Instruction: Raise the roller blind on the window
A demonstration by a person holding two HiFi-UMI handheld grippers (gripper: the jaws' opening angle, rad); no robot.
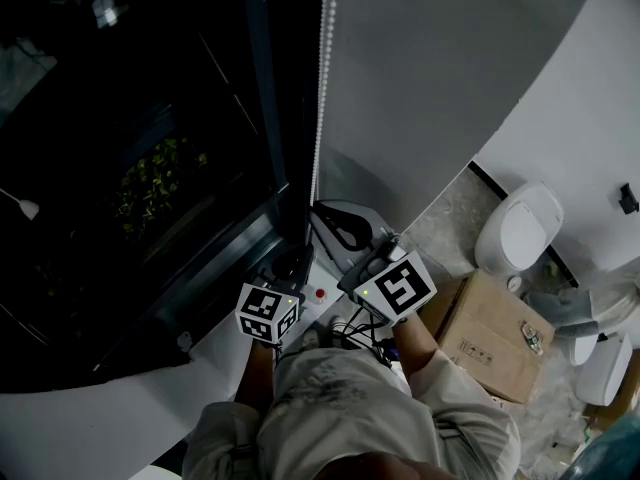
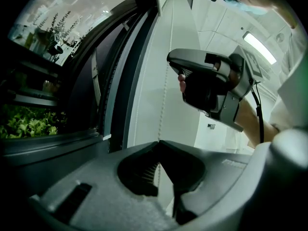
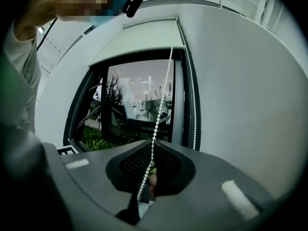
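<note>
1. Showing the roller blind (image 3: 139,40): it is judged to be the pale band across the top edge of the window (image 3: 139,102). The pane below it lies uncovered, with trees and plants visible outside.
2. Bead chain (image 3: 162,97): it comes down from the top right corner of the window. One strand hangs along the right edge of the frame. The other is drawn off that edge toward the grippers.
3. Right gripper (image 3: 153,146): its jaws are closed together on the drawn strand, which passes between their tips and trails out below.
4. Left gripper (image 2: 159,146): its jaws are likewise pinched on the chain, lower down than the right gripper, which appears above it in the left gripper view.
5. Progress: most of the raise looks done, since little fabric covers the pane. Whether the blind has reached its stop cannot be told. What probably remains is a few alternate pulls on the chain, then letting go.
6. Surroundings: a cardboard box (image 1: 495,333) and a toilet (image 1: 520,230) stand on the floor, well apart from the window.
</note>
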